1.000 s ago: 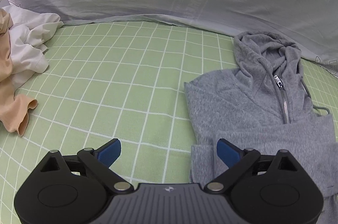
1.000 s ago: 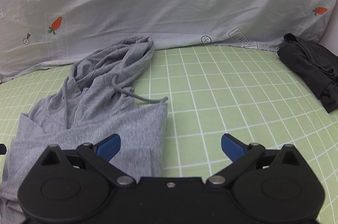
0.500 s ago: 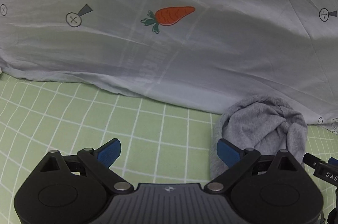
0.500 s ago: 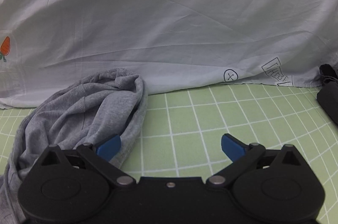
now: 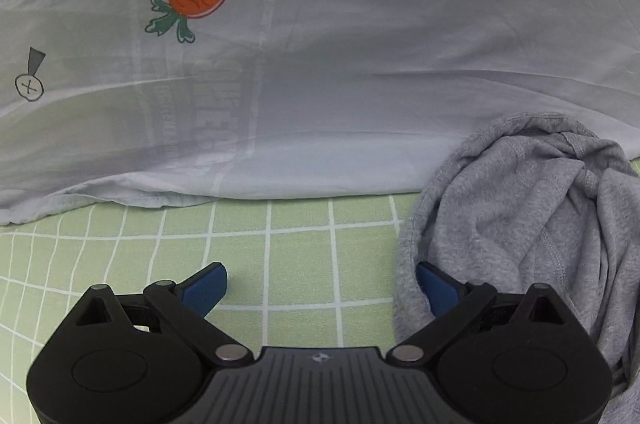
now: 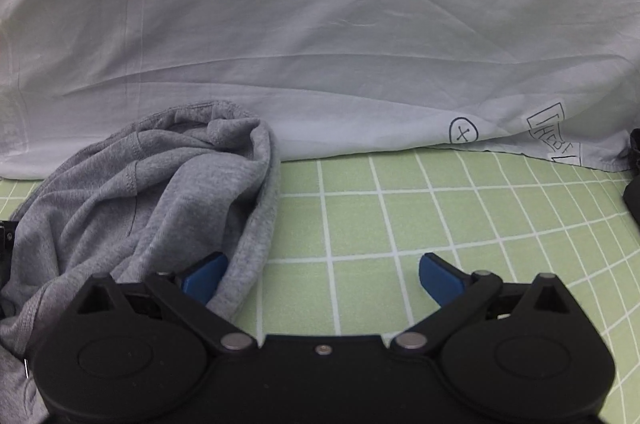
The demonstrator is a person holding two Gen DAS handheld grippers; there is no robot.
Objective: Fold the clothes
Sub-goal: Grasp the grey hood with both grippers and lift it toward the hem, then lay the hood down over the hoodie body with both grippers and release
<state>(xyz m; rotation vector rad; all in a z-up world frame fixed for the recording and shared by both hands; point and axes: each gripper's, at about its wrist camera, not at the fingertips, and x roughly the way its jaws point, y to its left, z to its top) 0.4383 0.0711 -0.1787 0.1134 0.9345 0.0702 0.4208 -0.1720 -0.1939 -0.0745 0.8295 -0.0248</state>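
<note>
Left gripper (image 5: 320, 284) and right gripper (image 6: 322, 274), both spread wide, flank the grey hoodie's hood (image 5: 520, 216) low over the checked green sheet (image 6: 440, 224).

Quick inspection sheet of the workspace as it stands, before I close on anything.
Surface: green checked sheet, flat.
Job's things: grey hoodie, hood bunched against the backdrop.
Clutter: dark garment at the right edge, mostly cut off.
Grippers: left gripper open, its right finger at the hood's left edge; right gripper open, its left finger at the hood's right edge.
Cables: nothing seen.
Surroundings: white carrot-print sheet draped behind.
</note>
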